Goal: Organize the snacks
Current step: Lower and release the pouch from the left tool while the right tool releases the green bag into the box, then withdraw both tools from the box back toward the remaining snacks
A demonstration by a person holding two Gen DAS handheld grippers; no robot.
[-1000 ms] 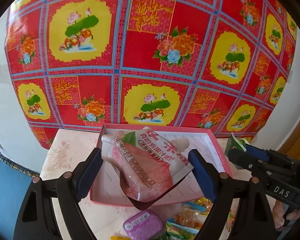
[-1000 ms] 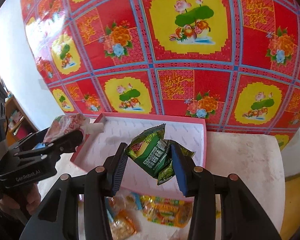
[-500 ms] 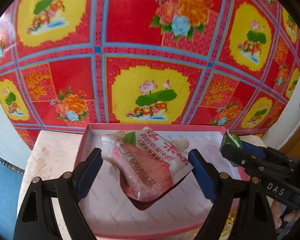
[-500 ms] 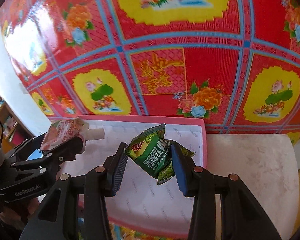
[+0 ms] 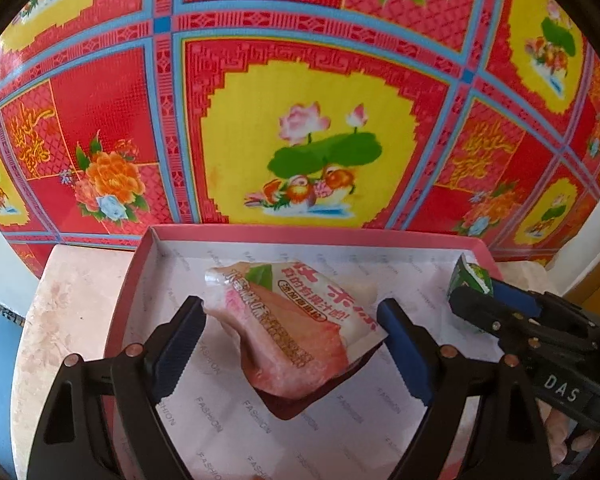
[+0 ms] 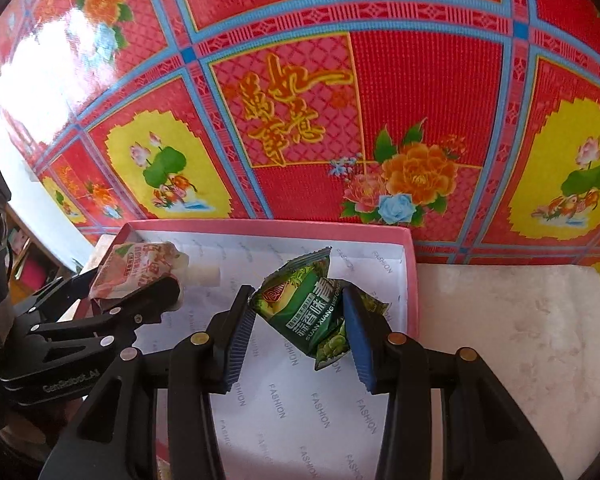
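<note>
My left gripper [image 5: 290, 316] is shut on a pink spouted jelly pouch [image 5: 288, 328] and holds it above the pink box [image 5: 260, 232], whose floor is white printed paper. My right gripper [image 6: 298, 314] is shut on a green snack packet [image 6: 304, 308] above the right part of the same box [image 6: 410, 272]. The right gripper with the green packet also shows at the right of the left wrist view [image 5: 470, 292]. The left gripper with the pouch [image 6: 136, 268] shows at the left of the right wrist view.
The box sits on a pale marbled table top [image 6: 512, 328], against a red and yellow flowered cloth [image 5: 300, 100] that hangs behind it. Bare table lies left [image 5: 68, 308] and right of the box.
Both grippers have moved forward over the box with their snacks still held. The loose snacks at the table's front have dropped out of view.
</note>
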